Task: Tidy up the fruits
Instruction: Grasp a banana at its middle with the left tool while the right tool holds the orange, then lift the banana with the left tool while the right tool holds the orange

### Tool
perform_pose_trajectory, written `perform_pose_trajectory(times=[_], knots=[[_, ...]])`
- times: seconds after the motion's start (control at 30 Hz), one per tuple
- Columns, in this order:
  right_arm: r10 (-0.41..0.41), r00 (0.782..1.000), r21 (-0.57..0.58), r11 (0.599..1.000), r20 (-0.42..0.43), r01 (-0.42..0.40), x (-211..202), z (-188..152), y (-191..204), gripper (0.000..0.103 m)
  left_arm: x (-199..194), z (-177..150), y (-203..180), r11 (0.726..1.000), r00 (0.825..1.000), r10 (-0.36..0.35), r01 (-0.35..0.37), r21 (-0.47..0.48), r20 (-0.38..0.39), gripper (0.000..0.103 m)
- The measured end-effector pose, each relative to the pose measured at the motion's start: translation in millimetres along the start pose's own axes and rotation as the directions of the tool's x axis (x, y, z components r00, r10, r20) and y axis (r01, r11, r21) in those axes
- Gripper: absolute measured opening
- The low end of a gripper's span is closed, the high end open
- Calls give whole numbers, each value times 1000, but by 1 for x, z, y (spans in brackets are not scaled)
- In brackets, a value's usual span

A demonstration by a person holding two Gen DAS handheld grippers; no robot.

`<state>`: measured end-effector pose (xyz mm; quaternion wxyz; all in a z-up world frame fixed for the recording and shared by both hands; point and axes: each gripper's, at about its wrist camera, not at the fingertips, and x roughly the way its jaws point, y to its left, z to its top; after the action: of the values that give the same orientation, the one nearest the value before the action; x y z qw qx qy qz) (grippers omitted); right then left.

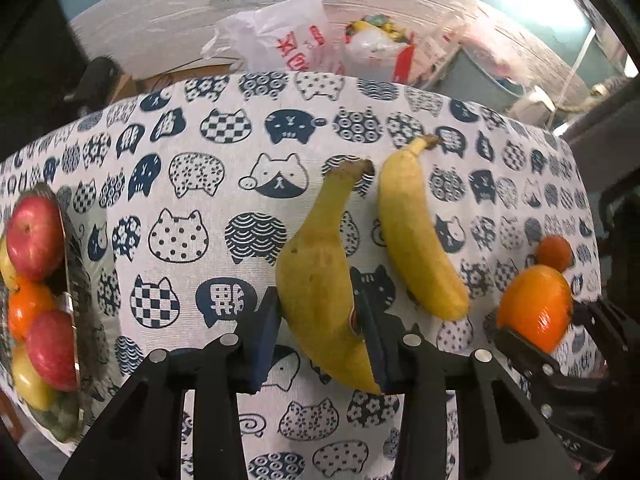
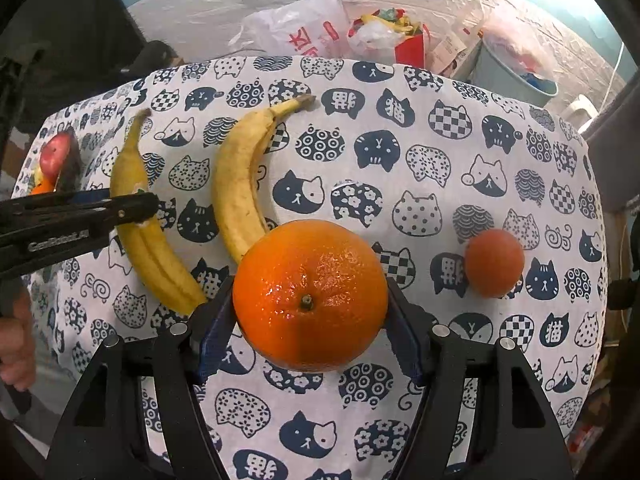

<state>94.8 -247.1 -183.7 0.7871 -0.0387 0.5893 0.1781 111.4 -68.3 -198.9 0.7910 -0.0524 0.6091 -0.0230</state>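
My left gripper (image 1: 320,332) is shut on a yellow banana (image 1: 316,276), its blue pads pressing both sides of the lower half. In the right wrist view the same gripper (image 2: 136,204) crosses that banana (image 2: 148,240) from the left. A second banana (image 1: 416,236) lies free on the cat-print cloth (image 1: 192,184) just to the right. My right gripper (image 2: 310,336) is shut on a large orange (image 2: 310,292) over the cloth. A small tangerine (image 2: 495,263) sits loose to the right of it.
A shiny bowl (image 1: 70,280) at the table's left edge holds red apples (image 1: 34,236), oranges and other fruit. Behind the table are plastic bags (image 2: 304,28) and a grey bin (image 2: 516,72). A person's hand (image 2: 16,344) shows at the left.
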Motion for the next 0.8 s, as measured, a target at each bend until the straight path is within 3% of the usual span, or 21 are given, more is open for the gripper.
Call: perform_pose_trajectory(times=[0.17,0.53,0.6,0.67,0.8], knots=[[12,1000,-5,1000,5,-12,-3,0,6,69,-2,2,-3,999,1000,4,-3,41,-12,40],[17,1000,30,999,6,-17,-5,1,-7,69,28,20,-9,999,999,-47,47,-20,-9,42],[16,1000,39,999,6,-17,-5,2,-11,69,31,19,-11,999,999,-39,39,-20,-13,48],[18,1000,48,999,4,-18,-4,2,-14,69,35,19,-12,999,999,-34,33,-36,-23,64],[23,1000,51,998,6,-24,-4,5,-17,69,42,18,-13,998,999,-28,27,-49,-30,69]])
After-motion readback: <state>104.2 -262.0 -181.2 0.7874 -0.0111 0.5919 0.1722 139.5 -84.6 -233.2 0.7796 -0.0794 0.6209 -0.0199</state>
